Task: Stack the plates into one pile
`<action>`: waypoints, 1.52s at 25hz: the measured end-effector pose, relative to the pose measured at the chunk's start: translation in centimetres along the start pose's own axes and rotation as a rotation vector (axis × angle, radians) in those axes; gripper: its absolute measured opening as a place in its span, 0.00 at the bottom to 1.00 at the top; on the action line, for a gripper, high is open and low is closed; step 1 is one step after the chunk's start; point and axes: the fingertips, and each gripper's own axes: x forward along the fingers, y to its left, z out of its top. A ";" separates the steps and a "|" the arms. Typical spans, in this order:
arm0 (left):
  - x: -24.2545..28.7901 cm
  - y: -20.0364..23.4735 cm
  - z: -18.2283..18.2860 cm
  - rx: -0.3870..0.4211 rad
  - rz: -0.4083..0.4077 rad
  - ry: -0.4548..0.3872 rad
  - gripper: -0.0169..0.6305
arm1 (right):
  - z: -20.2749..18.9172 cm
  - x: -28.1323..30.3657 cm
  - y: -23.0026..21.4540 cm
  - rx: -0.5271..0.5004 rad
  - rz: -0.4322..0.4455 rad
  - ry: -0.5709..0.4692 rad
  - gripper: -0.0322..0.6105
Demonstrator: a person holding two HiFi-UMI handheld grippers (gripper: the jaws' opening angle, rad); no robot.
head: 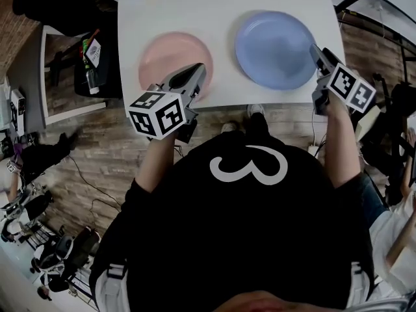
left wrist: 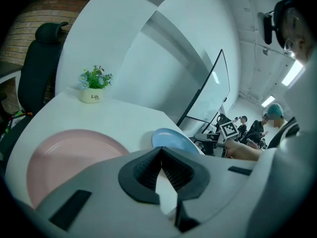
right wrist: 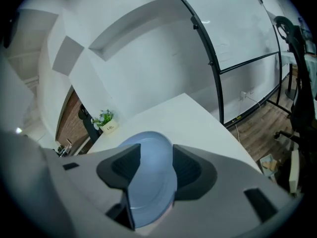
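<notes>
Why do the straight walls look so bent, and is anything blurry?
Right gripper view: wide lens bows the black whiteboard frame; round pale blue plate looks sharp. Left gripper view: same bowing, dark corners. Head view: dim, the white table looks curved.

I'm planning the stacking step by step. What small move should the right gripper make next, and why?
Probably ease the right gripper forward and close on the rim of the blue plate: its jaws stand open with that plate showing between them, and the pink plate lies apart beside it.
</notes>
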 end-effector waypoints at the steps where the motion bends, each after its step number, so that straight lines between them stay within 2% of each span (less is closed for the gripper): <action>1: -0.6 0.1 0.1 0.003 0.001 0.000 0.05 | 0.2 -0.3 0.8 0.009 0.015 -0.015 0.38; 6: -3.6 0.7 0.2 0.017 0.007 -0.003 0.05 | -0.1 -1.0 6.9 -0.011 0.132 -0.042 0.36; 9: -5.4 1.6 -0.1 0.013 0.013 -0.011 0.05 | -1.2 -1.0 10.9 -0.031 0.201 -0.030 0.24; 14: -8.3 3.3 -1.1 -0.008 0.023 -0.032 0.05 | -4.7 -0.7 17.1 -0.072 0.295 0.035 0.16; 21: -12.2 4.8 -3.6 -0.031 0.042 -0.056 0.05 | -9.2 -0.4 21.9 -0.117 0.342 0.097 0.17; 26: -15.3 7.1 -5.6 -0.062 0.064 -0.066 0.05 | -13.0 0.6 25.5 -0.081 0.388 0.154 0.19; 31: -16.2 8.4 -6.6 -0.085 0.082 -0.074 0.05 | -15.0 2.2 26.6 -0.100 0.346 0.194 0.29; 38: -17.2 10.0 -7.4 -0.108 0.105 -0.076 0.05 | -17.3 5.2 27.9 -0.065 0.336 0.228 0.34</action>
